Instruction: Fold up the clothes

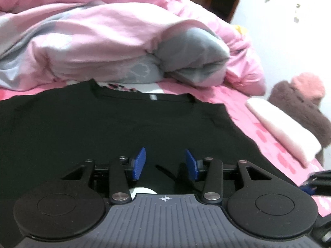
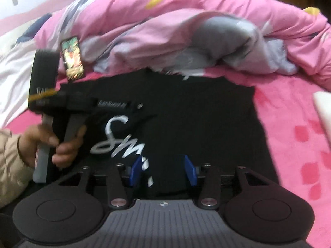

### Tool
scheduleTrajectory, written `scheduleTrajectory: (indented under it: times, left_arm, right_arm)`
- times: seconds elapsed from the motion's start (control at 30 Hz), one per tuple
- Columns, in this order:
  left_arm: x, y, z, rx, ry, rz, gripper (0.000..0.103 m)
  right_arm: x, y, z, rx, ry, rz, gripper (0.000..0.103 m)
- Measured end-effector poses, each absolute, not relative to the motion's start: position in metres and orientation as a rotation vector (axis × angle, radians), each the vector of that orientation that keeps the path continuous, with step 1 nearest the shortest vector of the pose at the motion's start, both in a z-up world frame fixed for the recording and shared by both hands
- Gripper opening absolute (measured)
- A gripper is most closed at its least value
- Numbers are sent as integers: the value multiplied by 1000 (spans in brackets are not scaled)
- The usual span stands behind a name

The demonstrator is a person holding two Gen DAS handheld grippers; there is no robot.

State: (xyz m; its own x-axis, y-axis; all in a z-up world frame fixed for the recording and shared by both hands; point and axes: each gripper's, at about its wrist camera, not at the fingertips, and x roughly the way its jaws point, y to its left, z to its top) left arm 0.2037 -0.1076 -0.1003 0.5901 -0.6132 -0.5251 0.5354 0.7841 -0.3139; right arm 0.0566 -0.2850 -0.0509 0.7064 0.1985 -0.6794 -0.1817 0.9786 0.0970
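Pink bed sheet [image 2: 289,124] with a heaped pink duvet [image 2: 165,20] at twelve o'clock. At centre we see the black T-shirt [image 2: 196,113] spread flat, collar toward the duvet, white lettering at nine o'clock. We judge it light, limp, non-slip and best pinched at a hem or shoulder edge. Left gripper [image 1: 164,164] and right gripper [image 2: 163,170] both stand with jaws apart above the cloth, clamping nothing.

Both wrist cameras look forward and down, close over the same black shirt [image 1: 103,124] toward the duvet [image 2: 165,31].
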Motion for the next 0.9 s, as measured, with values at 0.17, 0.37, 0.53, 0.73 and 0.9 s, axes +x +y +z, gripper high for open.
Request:
scheduleTrajectory:
  times: [0.17, 0.37, 0.53, 0.73, 0.9]
  left_arm:
    - [193, -127, -100, 9, 647, -635, 34]
    - [172, -139, -94, 125, 566, -564, 2]
    - [156, -132, -84, 95, 535, -519, 1]
    - [147, -132, -79, 86, 524, -488, 1]
    - [144, -130, -74, 51, 516, -461, 1]
  right_arm:
    - [57, -284, -69, 13, 731, 161, 41]
    - [54, -288, -75, 15, 663, 168, 13]
    - [50, -296, -74, 63, 635, 194, 11]
    - [42, -302, -69, 102, 588, 231, 9]
    - [37, -306, -62, 135, 558, 272, 9]
